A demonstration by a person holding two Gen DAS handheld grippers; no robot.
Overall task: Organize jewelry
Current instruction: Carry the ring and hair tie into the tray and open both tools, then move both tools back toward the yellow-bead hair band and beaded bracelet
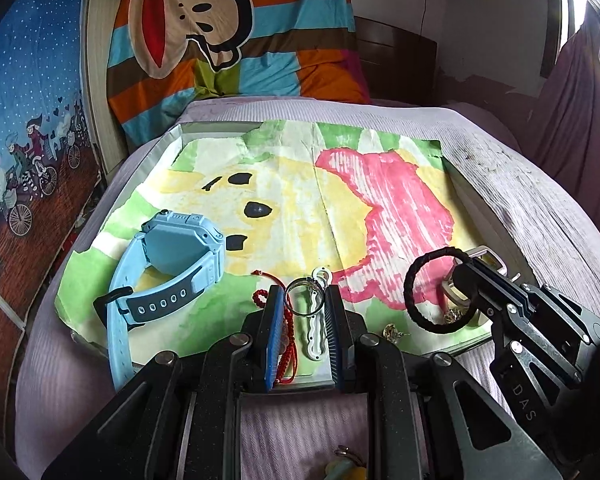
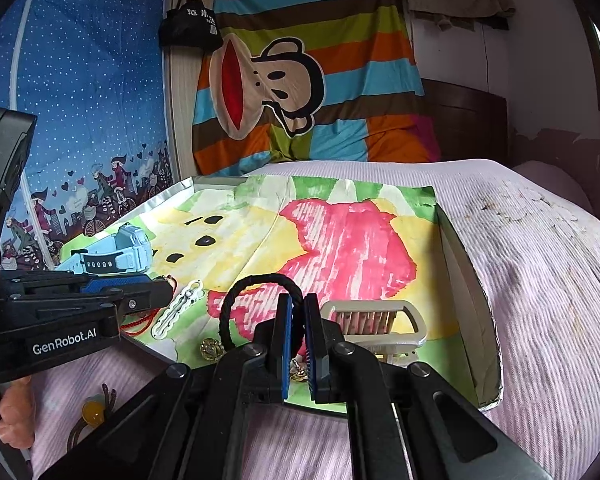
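One shallow tray [image 1: 112, 200] fills mid-frame; in it lie one blue watch [image 1: 168, 264] at left, one black braided hair tie [image 1: 432, 292] at right, one white clip [image 1: 314, 332] and one red cord [image 1: 288, 332] at lower centre. My left tongs [image 1: 300, 304], angled down, pinch a clear ring [image 1: 305, 294]. My right tongs [image 2: 298, 312] sit squeezed narrow on the hair tie.

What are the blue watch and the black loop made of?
The watch looks like matte plastic with a soft rubbery strap: smooth, with punched holes. The loop looks like braided cord or elastic: its surface is dull and ridged. I can't be sure of either.
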